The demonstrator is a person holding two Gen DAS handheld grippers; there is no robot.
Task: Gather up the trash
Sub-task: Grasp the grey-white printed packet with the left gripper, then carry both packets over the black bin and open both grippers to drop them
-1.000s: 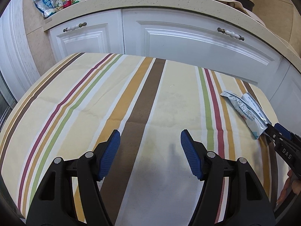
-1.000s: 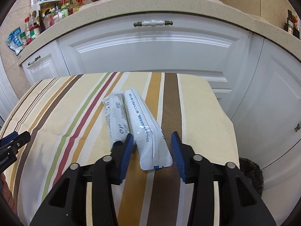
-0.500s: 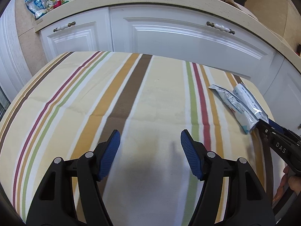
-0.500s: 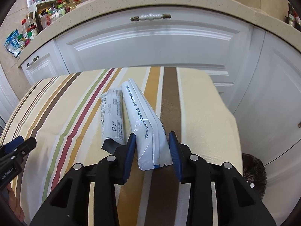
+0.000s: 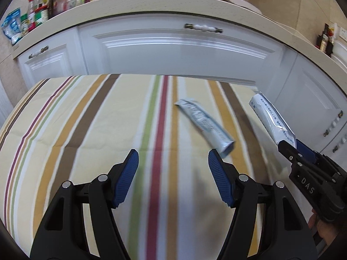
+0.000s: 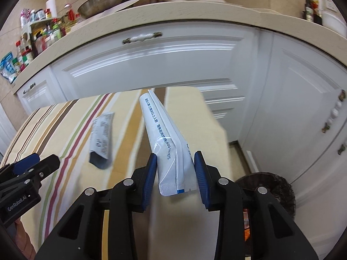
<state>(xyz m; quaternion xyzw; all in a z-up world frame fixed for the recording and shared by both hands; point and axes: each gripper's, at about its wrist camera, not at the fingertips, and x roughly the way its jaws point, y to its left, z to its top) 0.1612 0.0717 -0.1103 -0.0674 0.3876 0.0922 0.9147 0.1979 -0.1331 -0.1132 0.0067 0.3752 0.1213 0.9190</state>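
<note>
Each view rides on its own tool and looks forward and steeply down along its fingers, close over the striped bench (image 5: 91,117) toward the white cabinets (image 6: 151,65) across the upper frame. The left wrist view catches the right tool (image 5: 289,146) at its right edge; the right wrist view catches the left tool (image 6: 41,162) at lower left. Both share the bench, cabinets and countertop (image 5: 151,4).
</note>
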